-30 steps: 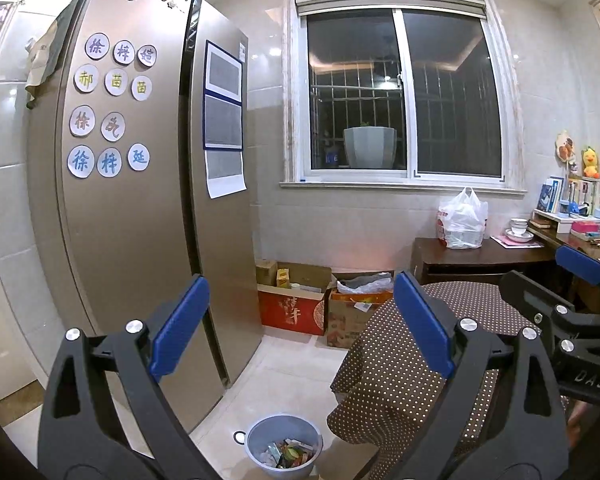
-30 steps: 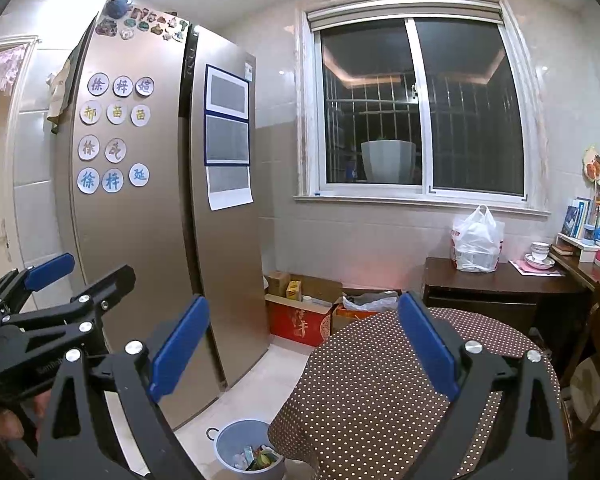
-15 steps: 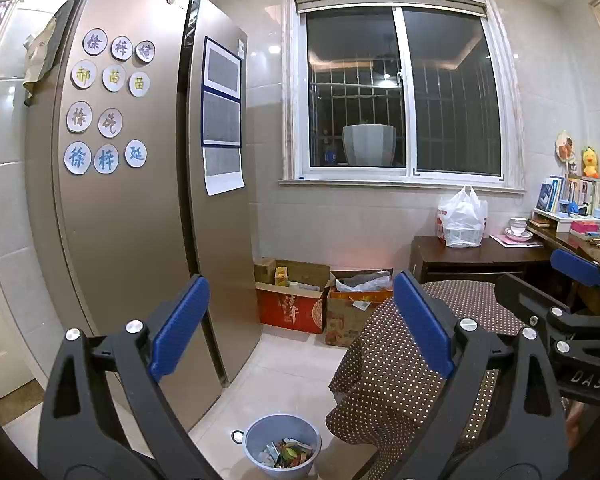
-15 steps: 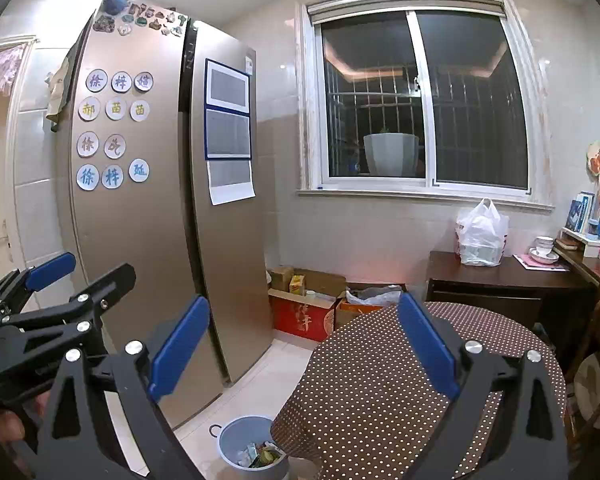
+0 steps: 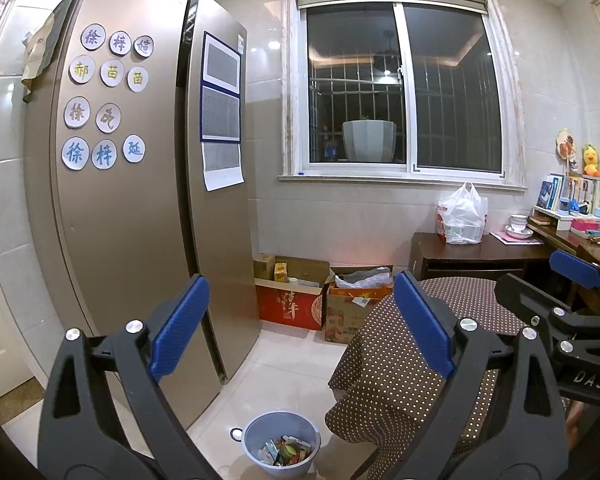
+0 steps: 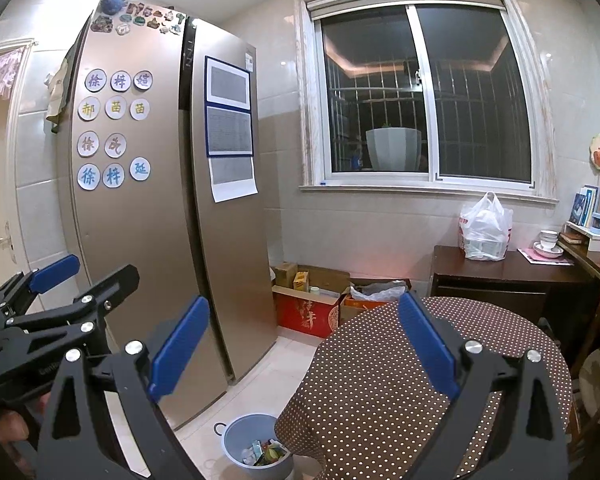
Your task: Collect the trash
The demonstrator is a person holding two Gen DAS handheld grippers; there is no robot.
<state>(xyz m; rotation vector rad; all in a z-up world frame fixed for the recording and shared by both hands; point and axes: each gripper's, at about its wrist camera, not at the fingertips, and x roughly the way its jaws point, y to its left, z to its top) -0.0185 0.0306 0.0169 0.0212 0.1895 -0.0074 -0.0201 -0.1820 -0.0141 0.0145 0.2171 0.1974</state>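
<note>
Both grippers, left [image 5: 300, 332] and right [image 6: 302, 350], spread wide and empty; blue bin [image 5: 281, 444] of wrappers looks light, thin-walled plastic — best pinched at its rim.

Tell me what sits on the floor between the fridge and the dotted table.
A blue bin of trash, shown in both wrist views; further back, cardboard boxes.

Round fridge magnets [image 5: 104, 114]: 徐 梓 苗 苗 徐 梓 延. Right claw [image 5: 572, 308] body: "DAS".

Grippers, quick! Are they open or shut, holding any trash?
Left gripper: open, holding nothing.
Right gripper: open, holding nothing.
</note>
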